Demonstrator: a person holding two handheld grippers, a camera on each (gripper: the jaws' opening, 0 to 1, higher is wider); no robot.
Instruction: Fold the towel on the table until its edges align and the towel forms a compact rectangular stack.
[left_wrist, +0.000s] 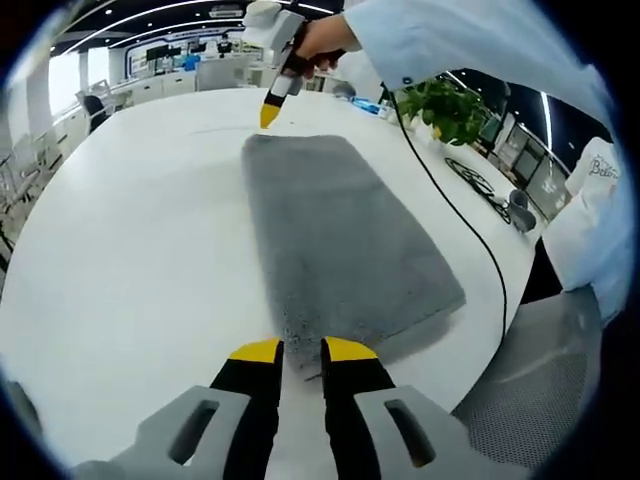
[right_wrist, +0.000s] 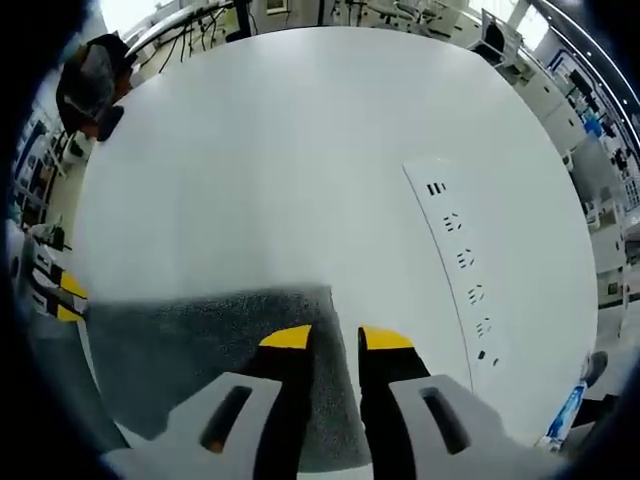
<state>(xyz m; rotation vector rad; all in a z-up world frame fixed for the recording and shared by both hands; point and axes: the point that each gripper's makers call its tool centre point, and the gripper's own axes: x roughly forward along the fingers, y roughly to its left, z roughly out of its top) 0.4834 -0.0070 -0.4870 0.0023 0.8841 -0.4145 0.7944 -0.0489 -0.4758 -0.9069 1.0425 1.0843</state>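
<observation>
Grey towel (left_wrist: 345, 240) lying flat on the white tabletop (left_wrist: 130, 250), folded into a long rectangle. In the left gripper view its long axis runs from the left tool (left_wrist: 301, 349) at the near short edge away to the right tool (left_wrist: 270, 113) at the far short edge. Left tool: jaws slightly parted, tips at the towel's near edge; whether they pinch fabric cannot be told. Right tool, held by a hand (left_wrist: 325, 40) in a white sleeve (left_wrist: 450, 45): yellow tips appear closed together, poised at the far corner. In the right gripper view the towel's corner (right_wrist: 215, 335) lies beneath the jaws, which stand narrowly apart; contact is hidden. A recessed socket strip (right_wrist: 460, 265) crosses the tabletop. A potted plant (left_wrist: 450, 108) stands beyond.
</observation>
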